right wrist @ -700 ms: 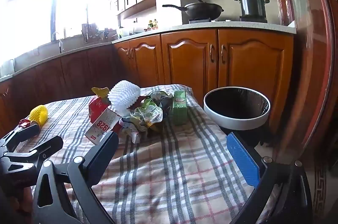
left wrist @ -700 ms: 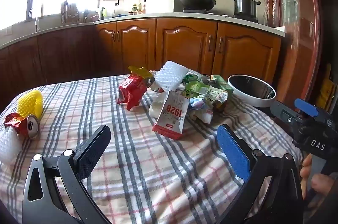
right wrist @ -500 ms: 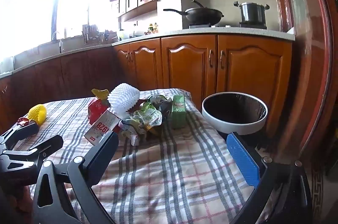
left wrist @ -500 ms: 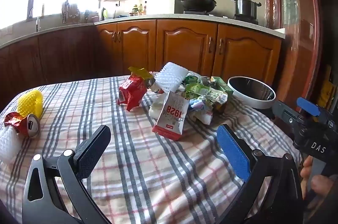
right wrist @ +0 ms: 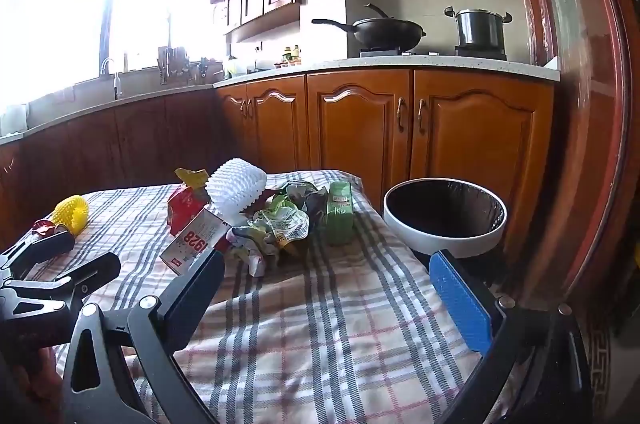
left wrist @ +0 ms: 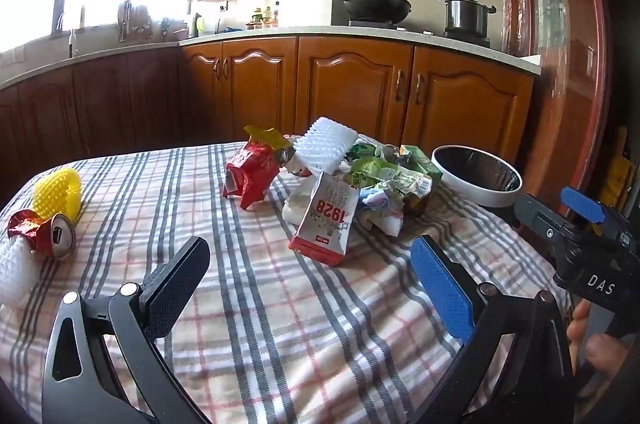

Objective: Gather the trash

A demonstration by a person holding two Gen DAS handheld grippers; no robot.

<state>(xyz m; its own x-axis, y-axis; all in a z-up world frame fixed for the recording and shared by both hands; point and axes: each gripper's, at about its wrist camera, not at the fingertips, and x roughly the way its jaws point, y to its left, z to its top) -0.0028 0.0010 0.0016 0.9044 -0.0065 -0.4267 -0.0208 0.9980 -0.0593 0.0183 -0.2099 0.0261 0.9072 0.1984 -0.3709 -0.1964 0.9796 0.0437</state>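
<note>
Both sets of jaws are standing spread wide and gripping nothing: the left gripper point(left wrist: 310, 274) and the right gripper point(right wrist: 326, 282) are hovering above the checked-cloth worktop point(left wrist: 256, 308), near its front edge and well short of the trash. The heaped pile of crumpled green and white wrappers point(left wrist: 384, 180) is lying toward the far right corner, probably because the round white bin with a black liner point(right wrist: 444, 220) is standing just beside that edge. A white carton printed 1928 point(left wrist: 326, 220) is leaning on the pile, a red snack bag point(left wrist: 252, 170) beside it and a white foam net sleeve point(left wrist: 326, 150) on top. Well apart at the left are lying a yellow foam net point(left wrist: 58, 192) and a crushed red drinks can point(left wrist: 44, 234). What is sitting deeper in the pile is hidden, and the bin's inside is too dark to read.
</note>
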